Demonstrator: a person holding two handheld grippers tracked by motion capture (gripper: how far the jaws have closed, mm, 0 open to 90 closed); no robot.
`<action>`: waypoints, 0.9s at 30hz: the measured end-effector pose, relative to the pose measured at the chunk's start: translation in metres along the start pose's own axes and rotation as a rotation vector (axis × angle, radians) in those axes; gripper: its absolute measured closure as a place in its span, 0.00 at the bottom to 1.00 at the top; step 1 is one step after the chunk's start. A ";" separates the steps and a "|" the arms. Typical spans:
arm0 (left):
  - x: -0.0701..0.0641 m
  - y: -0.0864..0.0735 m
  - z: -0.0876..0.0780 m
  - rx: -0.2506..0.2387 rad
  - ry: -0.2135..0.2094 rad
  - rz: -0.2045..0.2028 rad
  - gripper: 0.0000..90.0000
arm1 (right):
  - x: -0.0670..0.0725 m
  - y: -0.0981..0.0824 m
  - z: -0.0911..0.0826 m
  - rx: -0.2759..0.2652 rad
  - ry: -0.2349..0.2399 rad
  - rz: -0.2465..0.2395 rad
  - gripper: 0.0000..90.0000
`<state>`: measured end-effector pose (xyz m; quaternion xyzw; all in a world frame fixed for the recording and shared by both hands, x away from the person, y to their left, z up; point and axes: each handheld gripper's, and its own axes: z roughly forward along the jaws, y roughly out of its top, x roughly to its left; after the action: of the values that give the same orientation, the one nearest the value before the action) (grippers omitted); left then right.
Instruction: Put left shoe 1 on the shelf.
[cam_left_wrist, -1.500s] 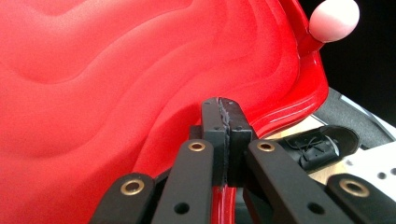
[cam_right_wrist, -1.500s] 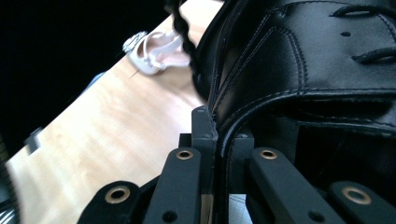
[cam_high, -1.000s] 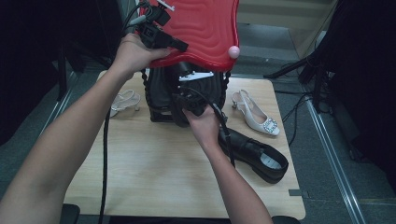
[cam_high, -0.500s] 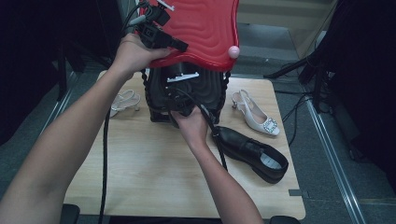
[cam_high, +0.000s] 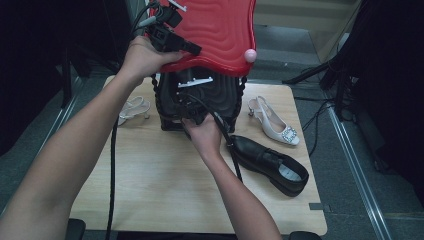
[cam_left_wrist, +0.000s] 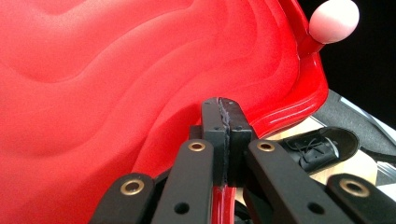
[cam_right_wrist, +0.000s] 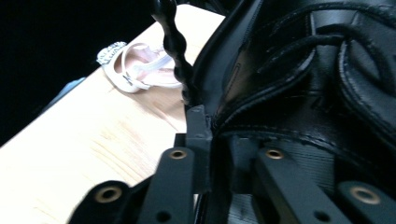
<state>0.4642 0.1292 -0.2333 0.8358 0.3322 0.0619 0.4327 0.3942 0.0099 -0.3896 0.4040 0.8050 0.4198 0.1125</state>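
Two tools grip: left tool (cam_high: 192, 49) clamps the red lid (cam_high: 220, 30); right tool (cam_right_wrist: 212, 140), just closing, pinches the black bag's rim (cam_right_wrist: 243, 107).

Light wooden desk (cam_high: 150, 185), rounded corners, grey floor around it. Black bag (cam_high: 200, 100) stands upright at far centre of desk, red lid (cam_high: 220, 30) raised above it. Pale strappy sandal (cam_high: 131, 107) lies at far left, just beside bag. White slingback heel (cam_high: 275, 125) with jewelled buckle lies at far right, toe pointing near-right. Black lace-up shoe (cam_high: 270, 162) lies right of centre, near side of white heel, opening upward. Near left half of desk bare wood.
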 end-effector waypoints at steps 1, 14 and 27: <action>0.000 0.000 0.000 0.000 0.000 -0.002 1.00 | 0.000 0.000 -0.001 -0.004 -0.008 -0.005 0.95; 0.001 0.000 0.000 -0.001 -0.004 -0.008 1.00 | -0.011 0.014 -0.005 -0.069 -0.022 0.024 0.94; 0.000 0.000 0.000 -0.001 -0.003 -0.008 1.00 | -0.011 0.008 -0.005 -0.067 0.006 0.029 0.76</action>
<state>0.4647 0.1291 -0.2334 0.8343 0.3349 0.0594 0.4340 0.4026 0.0011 -0.3820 0.4104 0.7849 0.4491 0.1175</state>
